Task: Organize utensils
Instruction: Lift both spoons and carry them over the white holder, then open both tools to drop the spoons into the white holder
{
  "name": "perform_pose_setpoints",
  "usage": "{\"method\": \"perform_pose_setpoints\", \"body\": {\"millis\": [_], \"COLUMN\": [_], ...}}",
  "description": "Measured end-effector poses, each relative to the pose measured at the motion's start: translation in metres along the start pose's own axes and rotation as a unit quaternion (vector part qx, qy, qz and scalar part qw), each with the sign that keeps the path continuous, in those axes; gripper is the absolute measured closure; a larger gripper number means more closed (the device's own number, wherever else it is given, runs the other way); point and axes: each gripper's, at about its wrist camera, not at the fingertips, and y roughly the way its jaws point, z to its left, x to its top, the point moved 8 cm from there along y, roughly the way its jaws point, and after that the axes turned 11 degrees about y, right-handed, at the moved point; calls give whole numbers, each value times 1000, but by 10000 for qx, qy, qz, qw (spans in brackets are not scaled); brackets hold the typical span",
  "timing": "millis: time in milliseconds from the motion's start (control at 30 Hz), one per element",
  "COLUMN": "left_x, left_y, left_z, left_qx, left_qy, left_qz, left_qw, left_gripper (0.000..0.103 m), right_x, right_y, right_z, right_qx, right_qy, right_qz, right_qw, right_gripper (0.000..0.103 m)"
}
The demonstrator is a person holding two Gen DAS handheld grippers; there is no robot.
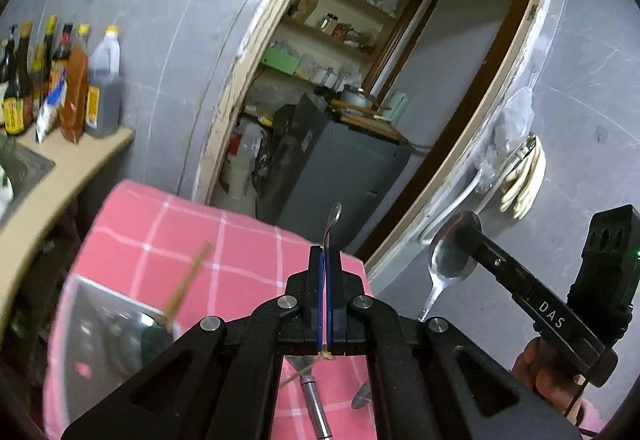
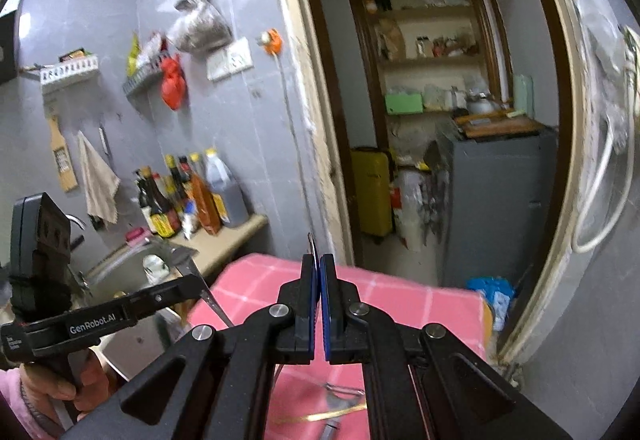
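My left gripper (image 1: pixel 325 254) is shut on a thin metal utensil (image 1: pixel 332 224) whose curved handle end sticks up past the fingertips, above the pink checked tablecloth (image 1: pixel 168 224). My right gripper (image 2: pixel 319 260) is shut on a metal spoon; its edge (image 2: pixel 312 246) shows between the pads, and the left wrist view shows its bowl (image 1: pixel 450 256) at the right gripper's tip. A steel container (image 1: pixel 116 324) with a wooden chopstick (image 1: pixel 188 284) stands on the cloth at the left. More utensils (image 1: pixel 314 396) lie on the cloth below the jaws, also seen in the right wrist view (image 2: pixel 340 396).
A counter (image 1: pixel 72 164) with sauce bottles (image 1: pixel 76 88) and a sink (image 2: pixel 132 264) is to the left. An open doorway (image 1: pixel 360 100) ahead leads to shelves and a grey cabinet (image 1: pixel 344 168). The grey wall holds hanging bags and a white pipe (image 1: pixel 452 208).
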Motion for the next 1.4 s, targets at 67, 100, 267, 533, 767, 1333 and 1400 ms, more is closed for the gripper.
{"method": "perform_pose_setpoints", "body": {"millis": [67,100,267,533,767,1333,1400], "left_x": [11,17,33,16,-24,-88,-87], "left_y": [-14,-23,-58,-89,-88,-67,-70], "left_z": [4,7,24,55,76,88,88], "left_qx": [46,90,213,487,549,476,475], "left_qy": [94,147,269,385,219,-38,-106], "left_qz": [-44,-64,-155,47,408,1008,951], "left_qw": [9999,9998,9993,9981,9974,9938,9943], "left_gripper": [103,103,103,103,103,103,103], "right_x": [7,12,21,4,-40,-106,-105], "right_y": [-5,-7,-9,1,24,53,51], "right_z": [14,25,67,122,145,133,132], "right_qx": [83,134,295,452,354,430,502], "right_qy": [-47,-77,-244,-502,-773,-590,-489], "right_qz": [-121,-205,-490,-754,-703,268,352], "right_qw": [9999,9997,9981,9949,9939,9970,9969], "right_gripper": [100,100,100,100,100,97,96]}}
